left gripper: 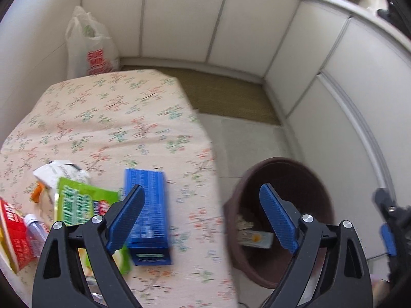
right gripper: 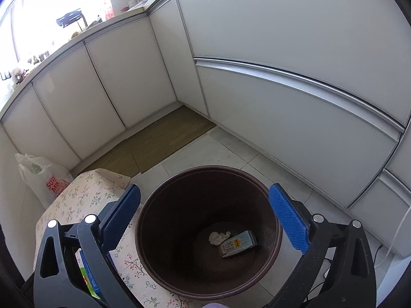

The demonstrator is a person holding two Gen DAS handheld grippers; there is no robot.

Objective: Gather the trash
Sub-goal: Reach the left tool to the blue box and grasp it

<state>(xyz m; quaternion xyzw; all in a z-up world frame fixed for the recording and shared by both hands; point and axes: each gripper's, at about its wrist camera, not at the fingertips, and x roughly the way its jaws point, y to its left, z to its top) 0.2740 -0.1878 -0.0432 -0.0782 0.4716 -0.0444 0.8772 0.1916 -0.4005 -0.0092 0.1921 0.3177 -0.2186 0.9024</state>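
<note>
The left gripper point(left gripper: 203, 205) sits nearest the lens, its blue-padded jaws spread wide with nothing between them; its left finger overlaps a blue carton point(left gripper: 149, 215) lying on the counter point(left gripper: 108, 118), its right finger hangs over a brown bin point(left gripper: 295, 179). The counter wears a pale cloth printed with small red and green flowers. At its near left lie a green wrapper point(left gripper: 79, 200) with blurred white lettering, a red packet point(left gripper: 15, 241), a small clear bottle point(left gripper: 34, 231) and crumpled white paper point(left gripper: 59, 170).

The right gripper point(right gripper: 205, 215) is also spread and empty, poised above the bin point(right gripper: 164, 231), which stands on the pale tiled floor point(right gripper: 231, 151) just right of the counter. Inside the bin lie a small printed carton point(right gripper: 237, 243) and a wad of tissue point(right gripper: 218, 236).

White cabinet doors point(right gripper: 282, 107) line the far and right walls, with a woven olive mat point(right gripper: 159, 143) at their foot. A white plastic bag point(left gripper: 90, 48) with red letters, partly readable as "SUP", stands in the far left corner.
</note>
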